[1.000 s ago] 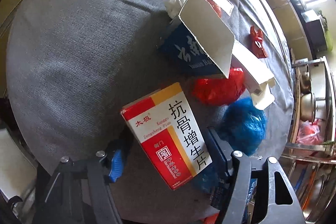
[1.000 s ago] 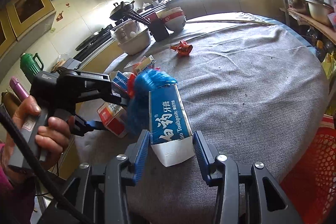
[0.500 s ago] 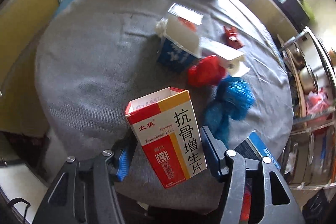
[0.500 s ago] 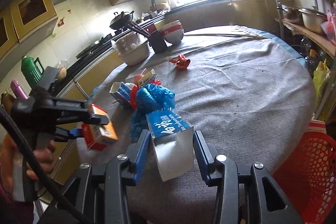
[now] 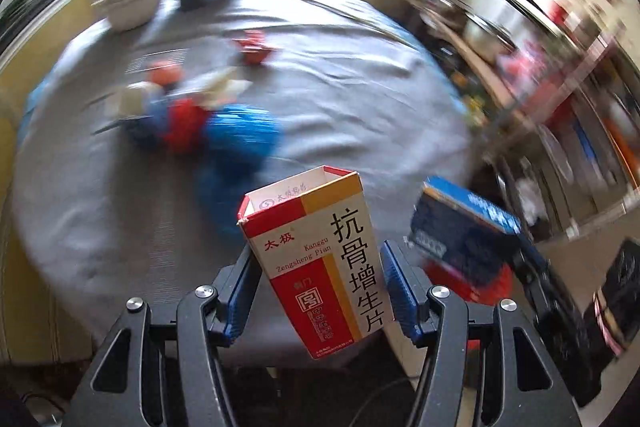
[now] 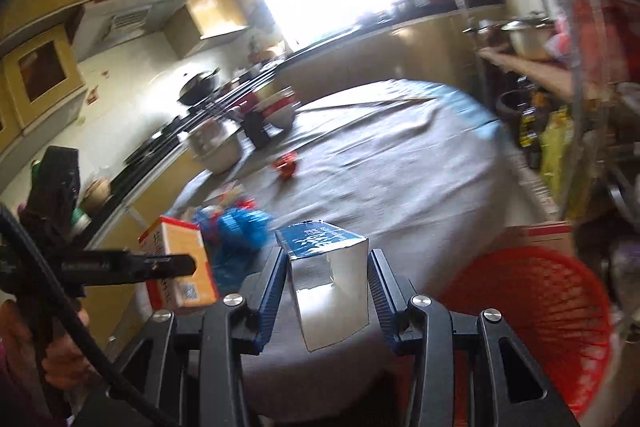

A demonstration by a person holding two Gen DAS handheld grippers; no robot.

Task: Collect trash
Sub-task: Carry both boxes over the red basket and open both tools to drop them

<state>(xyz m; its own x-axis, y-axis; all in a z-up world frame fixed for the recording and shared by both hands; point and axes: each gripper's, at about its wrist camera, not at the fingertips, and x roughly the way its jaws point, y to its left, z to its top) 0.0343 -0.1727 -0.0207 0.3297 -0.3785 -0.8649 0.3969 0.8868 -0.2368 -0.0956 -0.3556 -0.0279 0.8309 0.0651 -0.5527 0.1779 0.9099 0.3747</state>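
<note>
Presently, findings by item:
Table edge: the round table [image 6: 400,163] under its grey cloth ends just beyond both grippers; the near rim curves below the held boxes.
Open room: bare cloth across the right half of the table; the left half carries a blurred heap of blue and red bags [image 5: 224,131].
Basket: a red mesh basket [image 6: 532,311] stands off the table at its near right, beside the right gripper, mouth open upward.
Far rim: bowls [image 6: 216,147] and a dark holder [image 6: 256,127] sit near the counter side.
Left gripper [image 5: 316,287]: clamped on the medicine box [image 5: 320,259], blue pads against both narrow sides.
Medicine box: red, orange and white carton, black Chinese print, top flap open, held upright clear of the cloth.
Right gripper [image 6: 326,291]: clamped on the toothpaste box [image 6: 328,275].
Toothpaste box: blue carton, open white end toward the camera, lifted over the table's near edge.
Stray trash: a red wrapper [image 6: 286,165] lies alone mid-table.
</note>
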